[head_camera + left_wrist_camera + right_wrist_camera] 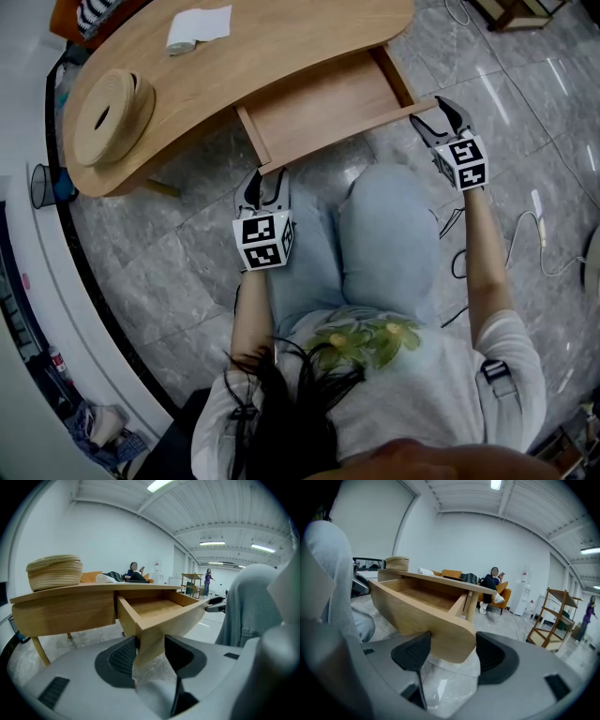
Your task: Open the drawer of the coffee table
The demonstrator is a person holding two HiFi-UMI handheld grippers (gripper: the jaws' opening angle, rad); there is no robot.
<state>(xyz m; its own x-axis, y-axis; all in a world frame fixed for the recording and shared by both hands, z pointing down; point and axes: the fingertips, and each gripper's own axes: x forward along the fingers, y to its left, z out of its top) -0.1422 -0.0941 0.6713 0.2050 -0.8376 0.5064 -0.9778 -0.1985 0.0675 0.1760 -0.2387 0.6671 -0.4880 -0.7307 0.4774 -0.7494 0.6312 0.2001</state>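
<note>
The light-wood coffee table [281, 56] has its drawer [323, 103] pulled out toward me, and the drawer is empty inside. My left gripper [265, 185] is shut on the left corner of the drawer front [150, 634], with both dark pads against the wood. My right gripper [439, 114] straddles the rounded right end of the drawer front [450, 639]. Its left pad lies at the panel's face and a thin gap shows at its right pad, so it stands open.
A woven straw basket [108, 111] and a white cloth [199, 26] lie on the tabletop. My knees in light jeans [384, 234] sit just before the drawer. A cable [525, 234] trails on the grey tiled floor at right. People sit and stand far off in the room.
</note>
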